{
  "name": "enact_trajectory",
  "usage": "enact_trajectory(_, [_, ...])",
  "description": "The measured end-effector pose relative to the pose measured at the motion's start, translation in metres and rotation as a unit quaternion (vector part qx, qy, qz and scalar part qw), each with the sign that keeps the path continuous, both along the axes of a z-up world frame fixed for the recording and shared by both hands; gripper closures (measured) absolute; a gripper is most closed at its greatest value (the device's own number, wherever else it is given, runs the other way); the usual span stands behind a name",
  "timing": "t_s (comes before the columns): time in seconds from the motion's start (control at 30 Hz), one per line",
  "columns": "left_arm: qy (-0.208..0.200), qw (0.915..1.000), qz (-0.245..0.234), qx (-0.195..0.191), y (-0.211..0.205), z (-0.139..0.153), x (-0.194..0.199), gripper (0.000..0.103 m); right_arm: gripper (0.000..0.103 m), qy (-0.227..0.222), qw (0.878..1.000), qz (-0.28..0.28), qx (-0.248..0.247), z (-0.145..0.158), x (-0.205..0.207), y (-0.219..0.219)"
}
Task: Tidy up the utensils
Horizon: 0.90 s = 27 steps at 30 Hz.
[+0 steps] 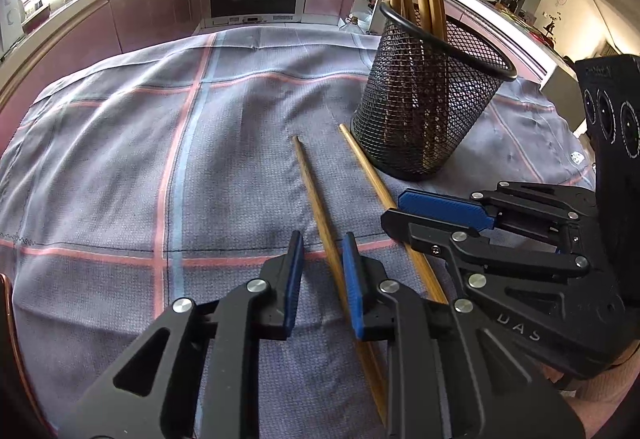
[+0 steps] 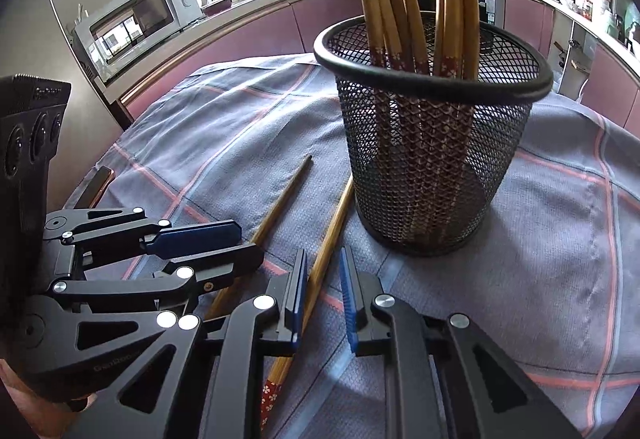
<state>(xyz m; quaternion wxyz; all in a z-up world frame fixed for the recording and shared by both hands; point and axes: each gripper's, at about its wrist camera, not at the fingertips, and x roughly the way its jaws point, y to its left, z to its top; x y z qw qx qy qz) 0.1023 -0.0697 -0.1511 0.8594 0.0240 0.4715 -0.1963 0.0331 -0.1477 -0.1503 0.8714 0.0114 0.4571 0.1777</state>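
black mesh basket (image 2: 432,159) | brown chopsticks (image 1: 320,207) | grey-blue cloth (image 1: 120,159), pink checks

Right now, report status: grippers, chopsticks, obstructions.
Left gripper and right gripper each straddle a loose chopstick, pads not pressing. Rest stand in mesh holder. Nothing blocking.

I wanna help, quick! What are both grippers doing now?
Left gripper: open, straddling one chopstick, not squeezing.
Right gripper: open around the other chopstick.

Wooden chopsticks (image 1: 316,199), wire-mesh holder (image 1: 424,111) (matt black)
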Motion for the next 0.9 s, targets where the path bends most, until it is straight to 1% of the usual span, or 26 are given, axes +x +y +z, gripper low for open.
enact_trajectory(0.03, [0.001,1.0000,0.000,-0.002,0.000,0.000,0.000,0.085,0.093,0.001,1.000,0.002,0.000,0.000,0.000,0.000])
enact_trajectory(0.07, [0.003,1.0000,0.000,-0.005,0.001,0.000,0.001,0.088,0.093,0.002,1.000,0.003,0.002,-0.001,0.001,0.000])
enact_trajectory(0.1, [0.006,0.9999,-0.001,-0.009,0.001,0.000,0.001,0.093,0.093,0.003,1.000,0.003,0.005,-0.001,0.001,-0.001])
enact_trajectory(0.2, [0.009,0.9999,0.002,-0.013,0.001,0.000,0.001,0.093,0.094,0.004,1.000,0.001,0.013,-0.001,0.001,-0.004])
enact_trajectory(0.33, [0.012,0.9997,0.007,-0.019,0.002,-0.001,-0.001,0.094,0.098,0.013,0.999,0.005,0.036,-0.002,-0.001,-0.008])
enact_trajectory(0.53, [0.011,0.9994,0.012,-0.031,0.007,0.003,-0.006,0.094,0.098,0.012,0.999,0.009,0.052,0.001,-0.007,-0.012])
enact_trajectory(0.8, [0.007,0.9984,0.017,-0.054,0.018,0.015,-0.013,0.094,0.098,-0.004,0.998,0.018,0.068,0.014,-0.018,-0.016])
enact_trajectory(0.9, [-0.002,0.9980,0.016,-0.061,0.021,0.023,-0.017,0.094,0.098,-0.014,0.997,0.022,0.076,0.021,-0.023,-0.021])
